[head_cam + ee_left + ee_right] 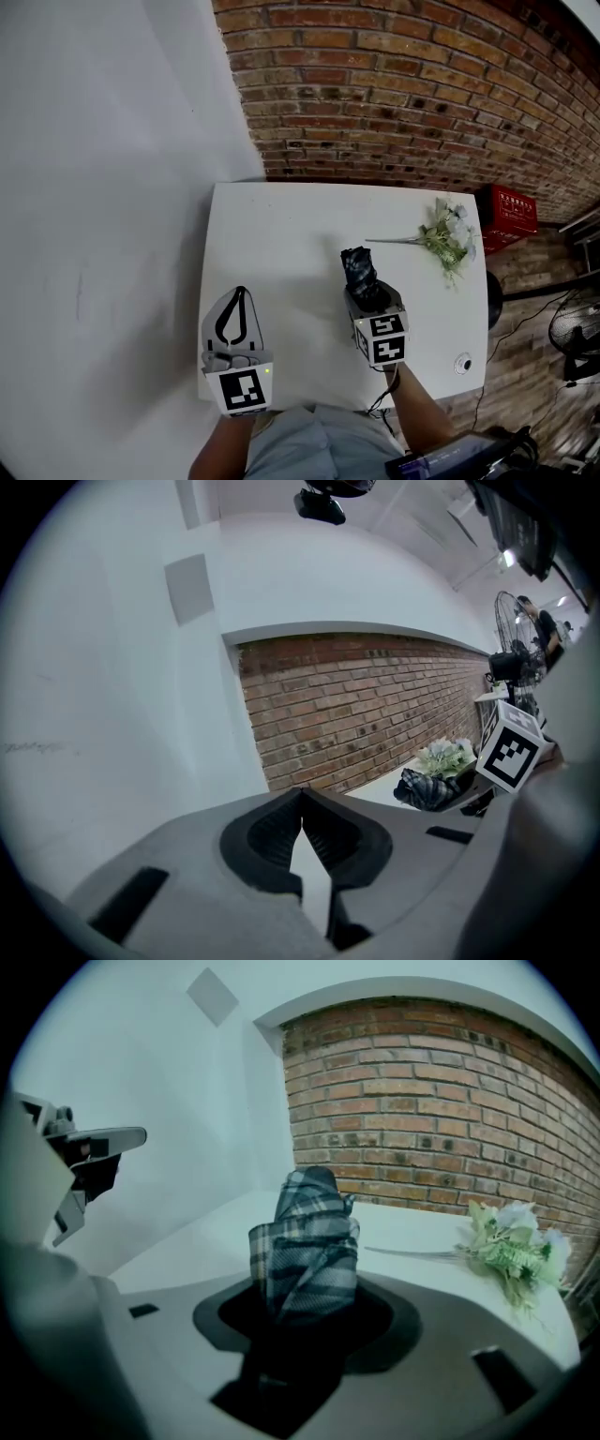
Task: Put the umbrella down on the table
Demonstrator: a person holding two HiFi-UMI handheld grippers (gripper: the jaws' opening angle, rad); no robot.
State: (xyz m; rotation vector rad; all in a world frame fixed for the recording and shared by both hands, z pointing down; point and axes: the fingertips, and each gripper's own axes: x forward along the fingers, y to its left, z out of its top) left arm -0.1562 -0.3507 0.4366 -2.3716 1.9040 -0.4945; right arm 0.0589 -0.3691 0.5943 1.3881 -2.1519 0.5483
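A folded umbrella (358, 265) in dark plaid cloth stands clamped in my right gripper (367, 296), over the middle of the white table (281, 225). In the right gripper view the umbrella (306, 1241) rises out from between the jaws of that gripper (305, 1314), its tip tilted toward the brick wall. My left gripper (240, 293) hovers over the table's near left corner, its jaws meeting at the tips with nothing in them. From the left gripper (302, 795) view, the umbrella (427, 788) shows off to the right.
A spray of white and green artificial flowers (446, 235) lies at the table's far right. A small round object (462, 364) sits near the right front corner. Beyond the table stand a red crate (507, 216), a floor fan (576, 339) and the brick wall (403, 94).
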